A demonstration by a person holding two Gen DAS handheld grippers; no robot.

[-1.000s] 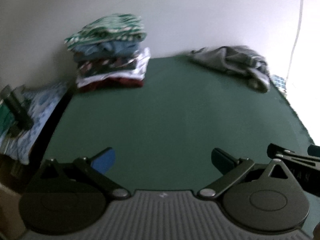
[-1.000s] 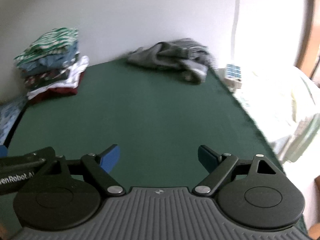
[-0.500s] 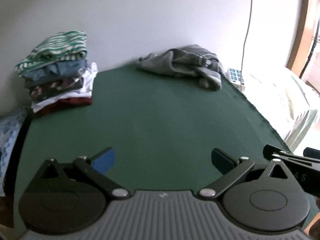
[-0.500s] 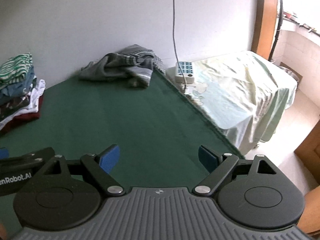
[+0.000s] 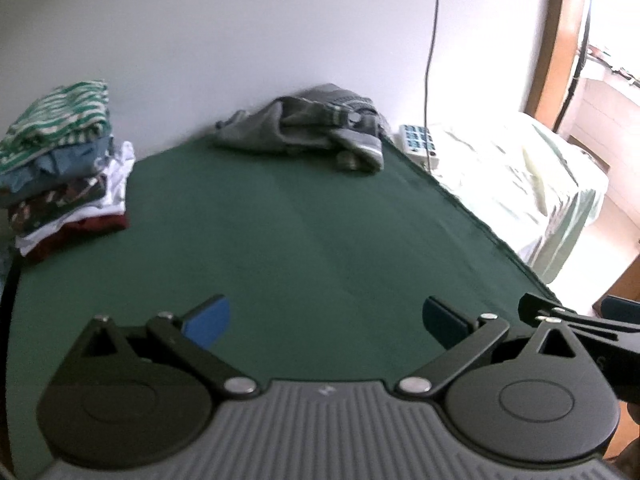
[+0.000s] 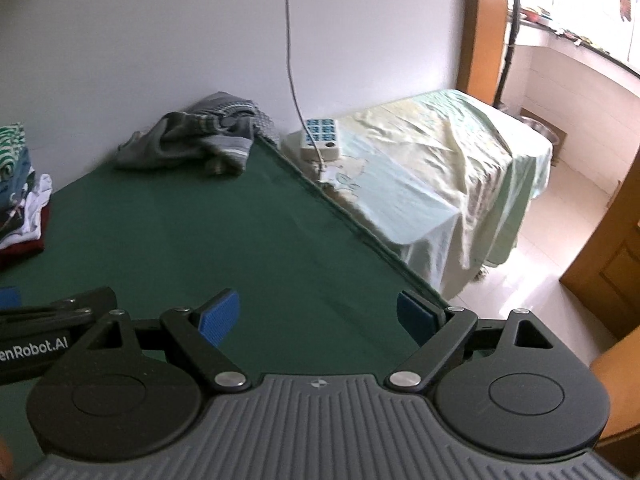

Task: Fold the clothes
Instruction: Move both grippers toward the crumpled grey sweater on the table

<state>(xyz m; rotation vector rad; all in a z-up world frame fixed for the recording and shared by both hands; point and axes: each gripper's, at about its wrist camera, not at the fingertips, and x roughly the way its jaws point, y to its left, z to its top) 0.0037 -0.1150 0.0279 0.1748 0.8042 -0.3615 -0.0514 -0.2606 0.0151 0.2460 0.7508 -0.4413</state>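
A crumpled grey garment lies at the far edge of the green table against the wall; it also shows in the right wrist view. A stack of folded clothes with a green-striped piece on top stands at the far left, and its edge shows in the right wrist view. My left gripper is open and empty over the near part of the table. My right gripper is open and empty beside it, near the table's right edge.
A white power strip with a hanging cable lies on a bed covered by a pale green sheet right of the table. A wooden door frame and tiled floor are further right. A white wall stands behind.
Both views have swung to the right: the folded stack has slid toward the left edge and the bed, power strip and doorway have come into view. Both grippers stay open.
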